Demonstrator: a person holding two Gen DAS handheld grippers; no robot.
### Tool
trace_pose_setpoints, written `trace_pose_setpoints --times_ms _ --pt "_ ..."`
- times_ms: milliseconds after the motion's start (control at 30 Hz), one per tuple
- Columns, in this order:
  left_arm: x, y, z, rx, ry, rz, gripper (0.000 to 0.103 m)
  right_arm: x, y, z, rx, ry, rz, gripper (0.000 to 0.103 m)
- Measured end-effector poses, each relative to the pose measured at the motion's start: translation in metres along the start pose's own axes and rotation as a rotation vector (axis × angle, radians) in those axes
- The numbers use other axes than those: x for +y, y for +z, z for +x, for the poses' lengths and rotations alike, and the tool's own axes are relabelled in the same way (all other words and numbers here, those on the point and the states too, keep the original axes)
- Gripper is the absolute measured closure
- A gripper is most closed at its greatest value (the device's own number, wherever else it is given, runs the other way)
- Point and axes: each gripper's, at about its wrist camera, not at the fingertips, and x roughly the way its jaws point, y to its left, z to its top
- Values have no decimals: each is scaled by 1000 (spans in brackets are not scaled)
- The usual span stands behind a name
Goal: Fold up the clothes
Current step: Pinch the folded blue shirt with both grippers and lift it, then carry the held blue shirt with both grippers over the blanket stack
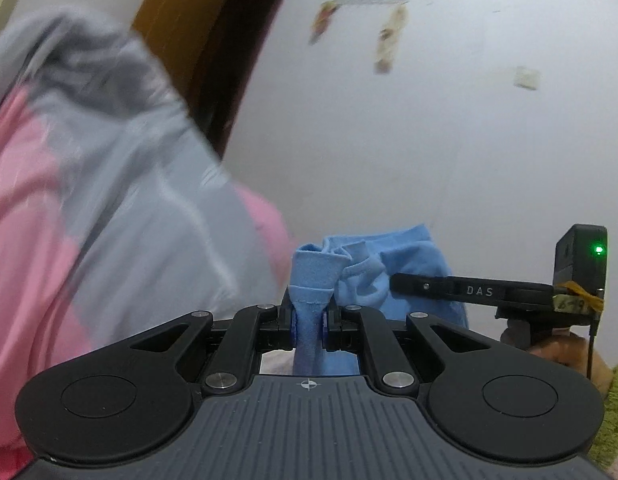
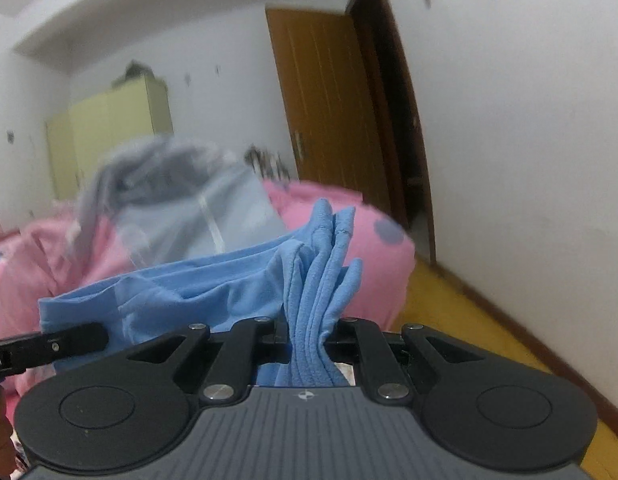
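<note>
A light blue garment [image 1: 389, 264] is held up between both grippers. My left gripper [image 1: 309, 320] is shut on a bunched hem of it, which sticks up past the fingertips. My right gripper [image 2: 309, 332] is shut on several gathered layers of the same blue garment [image 2: 197, 284], which stretches away to the left. In the left wrist view the other gripper's body [image 1: 509, 292] shows at the right with a green light. A grey garment [image 1: 121, 168] lies on the pink bed [image 1: 25, 216] to the left; it also appears as the grey garment [image 2: 189, 212] in the right wrist view.
The pink bedding [image 2: 349, 216] fills the space behind the blue cloth. A brown wooden door [image 2: 333, 104] stands open at the white wall. A yellow-green wardrobe [image 2: 109, 136] is at the far left. Yellow floor [image 2: 461, 320] runs along the wall to the right.
</note>
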Motion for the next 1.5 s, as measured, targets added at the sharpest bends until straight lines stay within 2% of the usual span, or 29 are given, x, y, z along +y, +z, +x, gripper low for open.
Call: trace_pose_setpoints --times_ms 233,300,367,433,467,533,633,700,767,800,867,933,1033,1100,1200,1333,1433,1500 --pt "43 -19 22 72 103 -121 94 -2 -13 78 183 -35 -13 90" --pt "55 -24 28 92 133 -156 87 -7 -18 96 249 -66 14 83" --pt "64 -28 29 103 156 -185 79 -9 -20 106 259 -96 25 58" --pt "71 -30 28 107 174 -211 78 -12 -20 107 247 -124 42 43" --pt "75 -32 27 109 183 -224 75 -14 -19 105 233 -139 52 40" --pt "80 -33 23 106 210 -250 67 -21 -17 95 188 -181 81 40" --pt "80 -31 15 80 243 -248 66 -30 -14 67 75 -236 146 40" --pt "76 -29 10 58 256 -217 66 -25 -14 46 24 -191 139 45" --pt "70 -28 5 34 267 -177 65 -11 -15 30 15 -59 110 58" --pt "67 -27 3 21 273 -157 64 1 -16 29 32 -9 79 61" --pt "60 -25 -2 -3 284 -117 64 25 -19 35 91 64 15 74" --pt "55 -24 -2 -5 287 -96 64 47 -22 56 172 102 -32 79" --pt "49 -24 3 13 280 -77 64 67 -30 93 252 67 -49 79" --pt "46 -23 8 23 280 -56 64 70 -37 115 297 14 -27 79" --pt "41 -23 16 41 271 -32 61 65 -37 119 321 -22 30 75" --pt "32 -25 26 54 240 12 50 39 -18 64 206 21 76 75" --pt "26 -29 38 81 219 28 47 -3 -15 22 194 -6 153 75" --pt "26 -33 48 118 219 3 46 -32 -27 11 221 -47 215 75"
